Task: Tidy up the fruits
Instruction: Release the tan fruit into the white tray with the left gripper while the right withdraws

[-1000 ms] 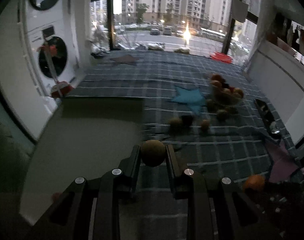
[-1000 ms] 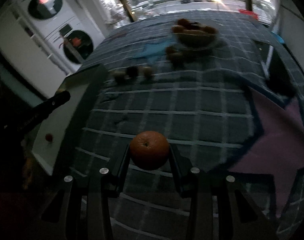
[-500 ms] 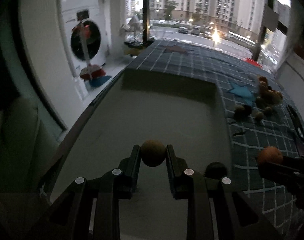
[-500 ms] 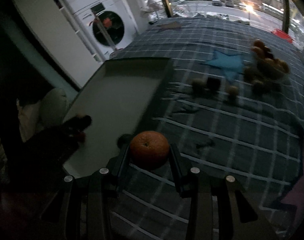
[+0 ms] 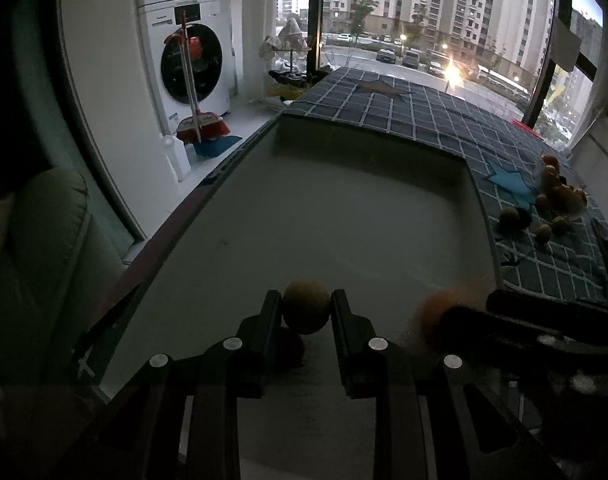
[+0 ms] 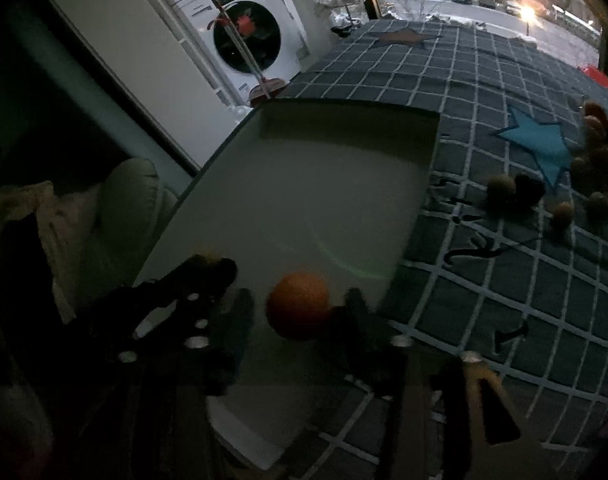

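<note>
My left gripper [image 5: 305, 296] is shut on a round yellow-brown fruit [image 5: 306, 314], low over the near end of a white tray [image 5: 343, 220]. A dark fruit [image 5: 290, 350] lies on the tray just beneath it. My right gripper [image 6: 298, 296] hangs over the tray [image 6: 323, 184] near its right edge, and its jaws are opening. An orange [image 6: 296, 314] sits between them, against the right finger with a gap on the left. In the left wrist view the orange [image 5: 437, 312] shows as a blur at the right.
A blue checked cloth [image 6: 483, 80] covers the surface right of the tray. On it stand a bowl of fruit [image 5: 559, 196] and several loose fruits [image 6: 501, 186]. Stacked washing machines [image 5: 192, 60] and a broom stand at the left, and a cushion [image 5: 36, 248] lies beside the tray.
Both grippers have swung left from over the checked cloth to over the white tray. The right jaws have widened around the orange. The left grip on its fruit is unchanged.
</note>
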Demonstrator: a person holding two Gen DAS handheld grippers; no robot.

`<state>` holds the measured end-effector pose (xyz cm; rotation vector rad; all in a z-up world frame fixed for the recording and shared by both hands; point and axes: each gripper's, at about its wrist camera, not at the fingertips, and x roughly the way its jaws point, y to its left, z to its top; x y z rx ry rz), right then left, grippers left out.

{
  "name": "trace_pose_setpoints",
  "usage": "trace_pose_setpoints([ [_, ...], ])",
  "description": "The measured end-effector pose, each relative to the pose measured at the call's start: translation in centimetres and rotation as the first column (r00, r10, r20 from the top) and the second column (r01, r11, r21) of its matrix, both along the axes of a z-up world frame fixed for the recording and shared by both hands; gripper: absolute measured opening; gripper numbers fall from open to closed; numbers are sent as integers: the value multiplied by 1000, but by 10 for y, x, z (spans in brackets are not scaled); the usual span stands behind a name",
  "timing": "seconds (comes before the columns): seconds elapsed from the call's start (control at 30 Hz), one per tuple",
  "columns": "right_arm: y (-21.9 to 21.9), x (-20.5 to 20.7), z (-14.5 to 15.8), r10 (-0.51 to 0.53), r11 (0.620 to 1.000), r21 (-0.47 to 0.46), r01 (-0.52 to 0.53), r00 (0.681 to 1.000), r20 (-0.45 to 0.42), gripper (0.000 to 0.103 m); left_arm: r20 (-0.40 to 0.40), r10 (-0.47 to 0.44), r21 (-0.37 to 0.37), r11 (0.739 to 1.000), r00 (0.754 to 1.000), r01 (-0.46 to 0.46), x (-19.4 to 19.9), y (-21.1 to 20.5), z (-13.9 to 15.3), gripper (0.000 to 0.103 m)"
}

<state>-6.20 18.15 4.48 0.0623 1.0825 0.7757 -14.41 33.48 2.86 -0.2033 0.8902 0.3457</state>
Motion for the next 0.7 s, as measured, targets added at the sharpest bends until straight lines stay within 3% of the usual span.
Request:
trace_pose_setpoints([
  [0.07, -1, 0, 3, -8, 1000, 0, 8, 1000, 22, 80, -3, 5, 16, 1000, 1000, -5, 0, -1, 0, 38],
  [0.13, -7, 1, 8, -23, 1000, 6, 23, 999, 35, 85, 7, 41, 56, 998, 999, -42, -3, 0, 0, 87],
  [0.2, -16, 3, 12, -43, 999, 27, 42, 999, 33, 87, 54, 51, 51, 997, 997, -54, -9, 2, 5, 98],
  [0.33, -41, 6, 15, -114, 993, 23, 113, 992, 49, 103, 63, 29, 49, 998, 998, -32, -10, -4, 11, 98],
  [0.57, -110, 12, 2, -257, 965, -38, 260, 964, 63, 103, 91, -93, 89, 992, 991, 85, -5, -44, 31, 98],
  [0.7, -149, 20, -21, -344, 932, -106, 347, 938, 44, 103, 102, -213, 111, 973, 972, 202, 1, -85, 41, 98],
])
